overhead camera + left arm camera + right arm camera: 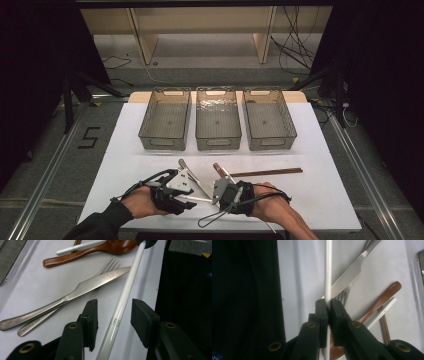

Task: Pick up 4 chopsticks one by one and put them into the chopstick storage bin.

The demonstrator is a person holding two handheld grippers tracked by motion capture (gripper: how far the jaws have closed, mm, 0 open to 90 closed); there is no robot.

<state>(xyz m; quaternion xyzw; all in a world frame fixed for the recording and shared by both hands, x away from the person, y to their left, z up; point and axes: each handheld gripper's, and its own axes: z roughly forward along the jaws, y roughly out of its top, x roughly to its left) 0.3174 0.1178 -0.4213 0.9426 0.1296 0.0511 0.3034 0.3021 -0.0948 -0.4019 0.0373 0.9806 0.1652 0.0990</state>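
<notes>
White and glossy, the long thin plastic chopstick (pixel 119 312) is the piece in hand: it runs lengthwise straight out from between the jaws of the left gripper (pixel 113 315), its far end reaching the right gripper (pixel 328 308). The right jaws are pressed together on that stick, pinching it near its end, so it hangs clear of the white tabletop (pixel 320 170) as a bridge between the two hands. The left jaws are spread to either side of the stick with daylight on both sides; neither pad touches it, though the gap is narrow enough that a short squeeze would catch it. The stick's long axis lies along the left jaws' own line and crosses their gap slightly slantwise, nearer the left pad at the base. The left gripper is thus the one placed to take it over.

Beyond the left jaws, to their left, lie a steel table knife (pixel 82 288) over a steel fork (pixel 110 265), and past them a brown wooden spoon (pixel 100 248) with a second white chopstick (pixel 80 247) across it. Three clear plastic bins (pixel 218 119) stand in a row well beyond both grippers.
</notes>
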